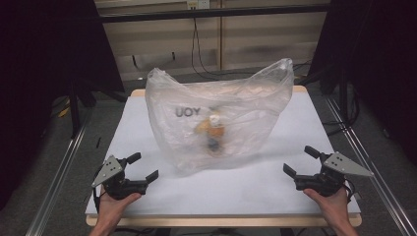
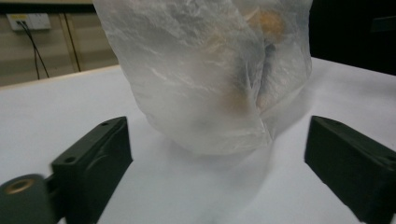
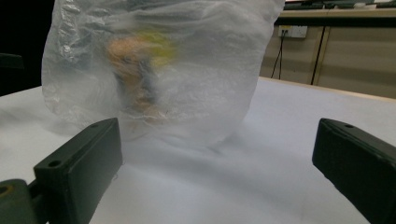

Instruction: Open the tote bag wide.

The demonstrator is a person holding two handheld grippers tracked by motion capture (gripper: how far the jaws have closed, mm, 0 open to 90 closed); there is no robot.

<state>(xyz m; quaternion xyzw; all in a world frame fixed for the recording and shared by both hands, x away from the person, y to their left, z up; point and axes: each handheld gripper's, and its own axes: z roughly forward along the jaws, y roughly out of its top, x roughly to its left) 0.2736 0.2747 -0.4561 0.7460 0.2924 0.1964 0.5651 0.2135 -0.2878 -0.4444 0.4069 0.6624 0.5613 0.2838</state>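
Observation:
A translucent plastic bag (image 1: 221, 118) with dark lettering stands upright in the middle of the white table (image 1: 305, 128). Inside it sits a small orange and dark object (image 1: 213, 132), blurred by the plastic. My left gripper (image 1: 143, 166) rests near the front left, jaws wide apart and empty, pointing toward the bag (image 2: 205, 79). At the front right, my right gripper (image 1: 299, 160) is open too, nothing between its fingers, facing the bag (image 3: 159, 70) from the other side. Both grippers stand clear of the bag.
Dark frame posts rise at both sides of the table. A wall with sockets and hanging cables (image 1: 196, 44) lies behind. Metal rails (image 1: 59, 172) run along the floor at left and right. White tabletop stretches between the grippers in front of the bag.

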